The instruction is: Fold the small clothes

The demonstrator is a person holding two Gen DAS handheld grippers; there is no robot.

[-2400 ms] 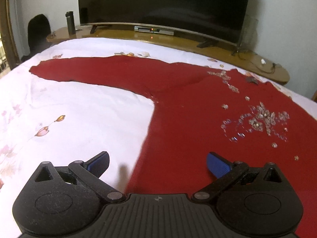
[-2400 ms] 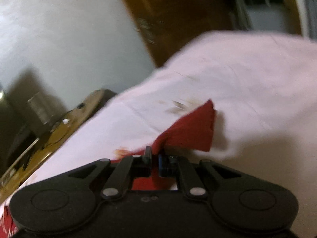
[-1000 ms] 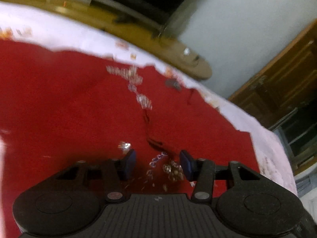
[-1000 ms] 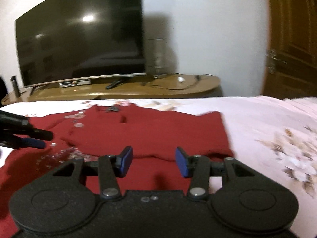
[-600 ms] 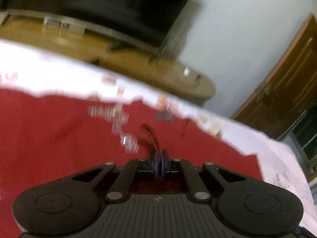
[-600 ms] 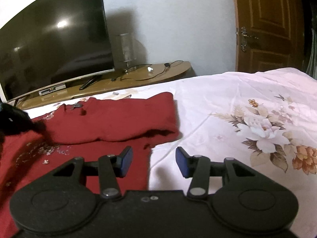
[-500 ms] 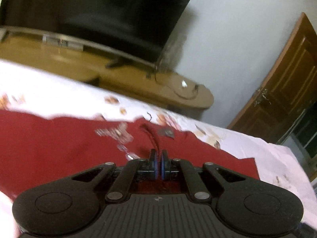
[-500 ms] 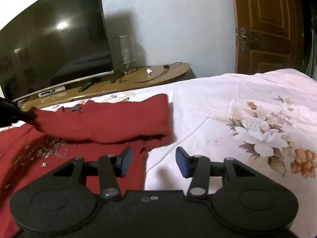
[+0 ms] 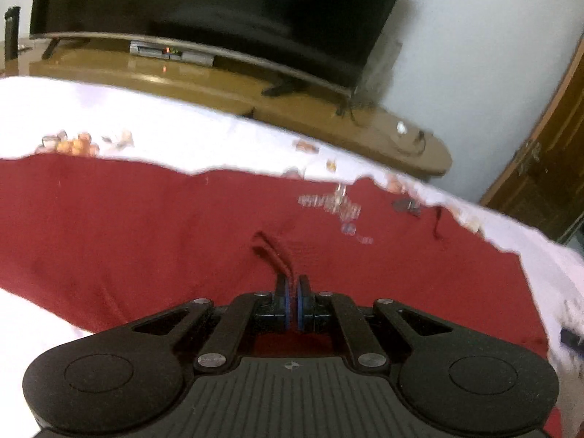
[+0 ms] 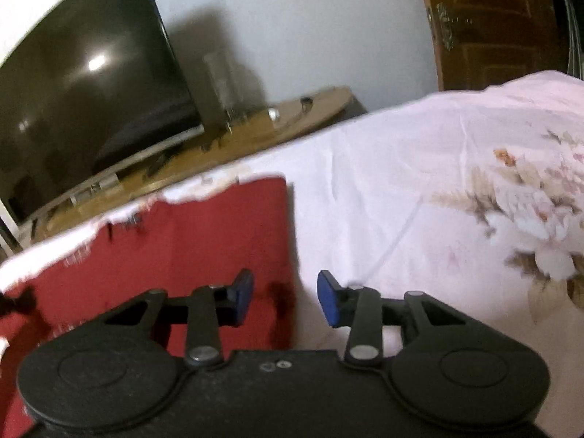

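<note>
Evidently the left gripper (image 9: 292,301) has pinched shut on a ridge of the red garment (image 9: 146,226) just ahead of it, likely to lift that layer for a fold. Meanwhile the right gripper (image 10: 284,297) is closing with the garment's side edge between its jaws, pads apparently not yet pressing.

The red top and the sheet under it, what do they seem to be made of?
The red top looks like a soft matte knit: it puckers into a ridge where the left gripper pinches it, and clear beads glint on it. The bedsheet looks like thin smooth woven cloth, perhaps cotton, creased, with a printed flower pattern.

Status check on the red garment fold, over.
Left gripper shut on a pinch of the red garment. Right gripper open, jaws closing over the garment's right edge on the bedsheet. Nothing in the way.
</note>
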